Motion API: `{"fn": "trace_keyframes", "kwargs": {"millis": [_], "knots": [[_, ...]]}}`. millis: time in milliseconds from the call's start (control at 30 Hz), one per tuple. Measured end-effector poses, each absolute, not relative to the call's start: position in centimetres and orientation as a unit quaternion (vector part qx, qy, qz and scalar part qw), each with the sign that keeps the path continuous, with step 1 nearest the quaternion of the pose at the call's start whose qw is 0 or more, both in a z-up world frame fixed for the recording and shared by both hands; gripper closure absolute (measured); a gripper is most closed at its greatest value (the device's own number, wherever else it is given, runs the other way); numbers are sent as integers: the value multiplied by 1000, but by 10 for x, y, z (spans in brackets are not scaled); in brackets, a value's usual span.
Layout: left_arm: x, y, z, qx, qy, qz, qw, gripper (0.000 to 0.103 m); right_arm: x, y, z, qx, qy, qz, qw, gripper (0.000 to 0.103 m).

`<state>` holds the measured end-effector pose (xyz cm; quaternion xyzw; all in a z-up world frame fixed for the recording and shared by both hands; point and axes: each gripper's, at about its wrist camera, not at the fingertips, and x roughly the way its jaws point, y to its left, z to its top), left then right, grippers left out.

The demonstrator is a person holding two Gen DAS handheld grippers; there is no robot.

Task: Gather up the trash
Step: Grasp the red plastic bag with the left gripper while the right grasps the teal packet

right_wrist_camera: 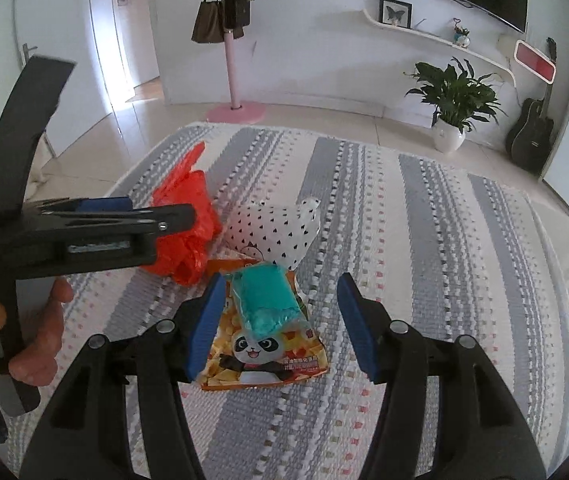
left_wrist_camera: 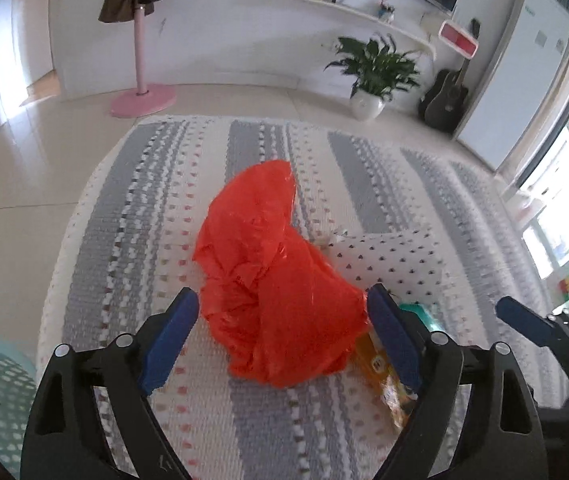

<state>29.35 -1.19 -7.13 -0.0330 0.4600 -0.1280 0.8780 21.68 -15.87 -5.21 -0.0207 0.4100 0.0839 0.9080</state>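
A crumpled red plastic bag (left_wrist_camera: 276, 280) lies on the striped rug (left_wrist_camera: 156, 208). My left gripper (left_wrist_camera: 284, 320) is open, its blue pads on either side of the bag's near end without squeezing it. Right of the bag are a white bag with black hearts (left_wrist_camera: 388, 256), a teal packet (left_wrist_camera: 420, 312) and an orange snack packet (left_wrist_camera: 388, 384). In the right wrist view my right gripper (right_wrist_camera: 280, 320) is open above the panda snack packet (right_wrist_camera: 268, 356), on which the teal packet (right_wrist_camera: 266, 300) rests. The red bag (right_wrist_camera: 188, 224) is partly hidden behind the left gripper's body.
A teal plastic basket (left_wrist_camera: 0, 392) stands at the rug's near left. Past the rug are a pink coat stand (left_wrist_camera: 142, 96), a potted plant (left_wrist_camera: 372, 76) and a black guitar (left_wrist_camera: 444, 100). A person's hand (right_wrist_camera: 32, 340) holds the left gripper's handle.
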Motion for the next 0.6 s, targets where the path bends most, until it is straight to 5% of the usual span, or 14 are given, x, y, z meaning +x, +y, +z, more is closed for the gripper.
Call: {"fn": "trace_keyframes", "kwargs": {"millis": [100,300,600], "knots": [[299,-17,-79,-24,476,-124,870,32,222,-155,-58,-21,416,88,905,49],[296,-10,-75,-27,482,-126,867,70,227,-152,-74,-27,432,81,898,49],[238,35,-40,-83,439,-155,881,72,240,-149,-93,-20,452,73,889,49]]}}
